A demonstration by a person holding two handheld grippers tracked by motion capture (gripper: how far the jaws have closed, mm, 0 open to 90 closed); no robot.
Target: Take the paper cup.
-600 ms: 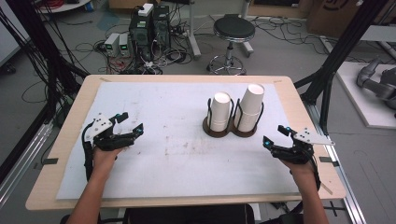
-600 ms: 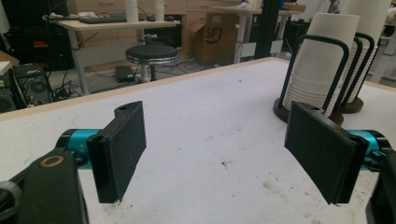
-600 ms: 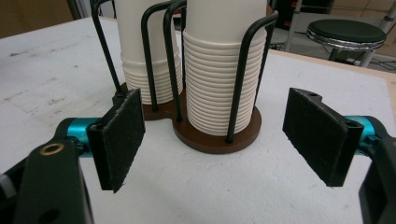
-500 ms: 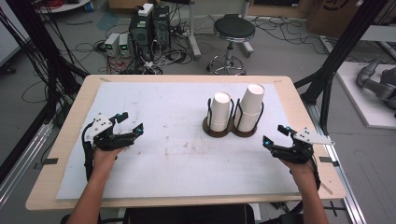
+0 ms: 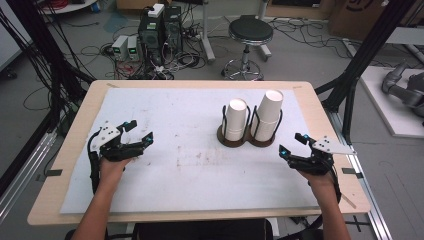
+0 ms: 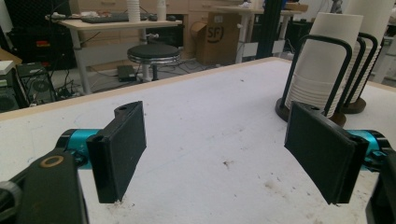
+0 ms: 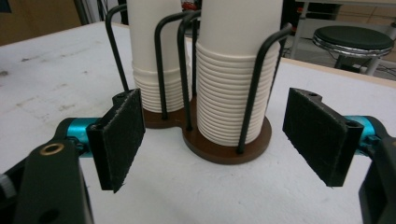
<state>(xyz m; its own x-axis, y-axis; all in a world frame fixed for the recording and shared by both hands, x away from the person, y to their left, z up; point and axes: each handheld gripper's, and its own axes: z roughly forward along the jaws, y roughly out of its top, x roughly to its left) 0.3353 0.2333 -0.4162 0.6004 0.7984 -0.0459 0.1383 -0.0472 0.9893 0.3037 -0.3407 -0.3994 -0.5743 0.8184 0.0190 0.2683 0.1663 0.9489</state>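
Two stacks of white paper cups stand upside down in a dark wire holder (image 5: 248, 141) right of the table's middle; the left stack (image 5: 235, 119) is shorter than the right stack (image 5: 267, 115). My left gripper (image 5: 139, 133) rests low on the white sheet at the left, open and empty, its jaws aimed toward the holder (image 6: 285, 111). At the right, my right gripper (image 5: 292, 145) is open too, just short of the holder. In the right gripper view the nearer stack (image 7: 233, 84) sits close ahead, between the line of the two pads, untouched.
A white sheet (image 5: 190, 165) covers most of the wooden table (image 5: 75, 125). Beyond the far edge are a round stool (image 5: 247, 31), computer boxes (image 5: 155, 25) and cables on the floor. Black frame posts (image 5: 360, 65) rise at the right.
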